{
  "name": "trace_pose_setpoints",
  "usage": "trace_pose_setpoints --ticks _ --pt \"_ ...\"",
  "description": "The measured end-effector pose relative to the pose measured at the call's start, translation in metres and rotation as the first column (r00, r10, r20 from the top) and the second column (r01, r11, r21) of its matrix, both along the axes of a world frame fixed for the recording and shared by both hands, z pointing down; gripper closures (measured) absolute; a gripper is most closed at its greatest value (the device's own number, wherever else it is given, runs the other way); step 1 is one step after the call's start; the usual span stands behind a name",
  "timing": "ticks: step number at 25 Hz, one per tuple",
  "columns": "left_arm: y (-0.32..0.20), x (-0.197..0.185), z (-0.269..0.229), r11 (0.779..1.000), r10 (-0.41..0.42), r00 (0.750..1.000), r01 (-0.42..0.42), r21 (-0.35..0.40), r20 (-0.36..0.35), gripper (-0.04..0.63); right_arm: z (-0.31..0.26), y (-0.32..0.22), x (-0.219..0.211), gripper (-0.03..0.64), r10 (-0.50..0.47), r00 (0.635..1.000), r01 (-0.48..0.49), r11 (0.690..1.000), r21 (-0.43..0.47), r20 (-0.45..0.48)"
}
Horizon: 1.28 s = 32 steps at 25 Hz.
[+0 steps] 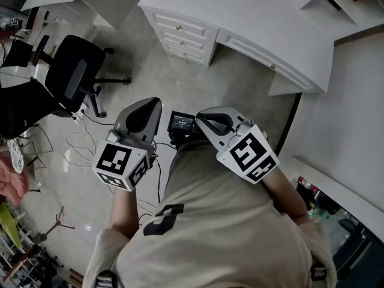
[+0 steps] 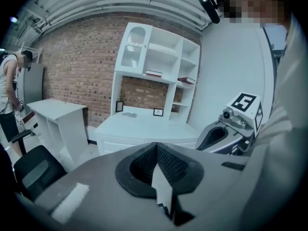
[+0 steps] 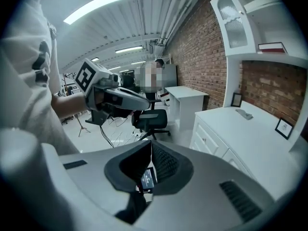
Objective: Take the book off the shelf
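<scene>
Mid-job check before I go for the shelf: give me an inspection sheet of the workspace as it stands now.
Surface: white desk, mostly bare.
Job's things: book lying flat on the shelf; second book further right.
Clutter: small frame, another frame and a grey item on the desk.
Grippers: left gripper and right gripper shut, empty, held close to the body.
Cables: loose cables on the floor.
Surroundings: black office chair, brick wall, another person at far left.

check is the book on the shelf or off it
On the shelf: the book lies flat on the white shelf.
</scene>
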<state>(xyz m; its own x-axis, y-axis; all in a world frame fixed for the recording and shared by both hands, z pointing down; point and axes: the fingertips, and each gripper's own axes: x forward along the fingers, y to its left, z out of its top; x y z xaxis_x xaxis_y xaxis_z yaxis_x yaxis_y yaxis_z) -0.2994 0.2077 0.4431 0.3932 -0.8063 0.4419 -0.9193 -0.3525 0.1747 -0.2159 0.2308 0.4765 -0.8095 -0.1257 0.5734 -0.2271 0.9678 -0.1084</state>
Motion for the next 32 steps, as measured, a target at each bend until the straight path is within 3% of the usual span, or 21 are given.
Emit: trace_pose_setpoints --ticks 4,9,16,32 --pt "-0.004 0.018 0.002 1.0 0.008 0.999 -0.008 -0.019 -0.041 0.591 0.006 -0.003 0.013 0.612 -0.006 1.0 0.005 0.999 -0.034 -0.019" --pt "-0.004 0.051 0.0 0.995 0.1 0.994 -0.1 -0.014 -0.035 0.591 0.008 -0.004 0.029 0.612 -0.001 1.0 0.0 0.999 -0.047 -0.012" --pt "-0.011 0.088 -0.01 0.991 0.134 0.98 -0.137 -0.009 -0.15 0.591 0.003 -0.013 0.056 0.612 0.024 1.0 -0.023 0.998 -0.055 0.012" --pt "-0.055 0.147 -0.019 0.988 0.151 0.983 -0.152 -0.008 -0.106 0.591 0.0 -0.054 0.116 0.612 0.096 0.993 -0.092 0.994 -0.065 0.063"
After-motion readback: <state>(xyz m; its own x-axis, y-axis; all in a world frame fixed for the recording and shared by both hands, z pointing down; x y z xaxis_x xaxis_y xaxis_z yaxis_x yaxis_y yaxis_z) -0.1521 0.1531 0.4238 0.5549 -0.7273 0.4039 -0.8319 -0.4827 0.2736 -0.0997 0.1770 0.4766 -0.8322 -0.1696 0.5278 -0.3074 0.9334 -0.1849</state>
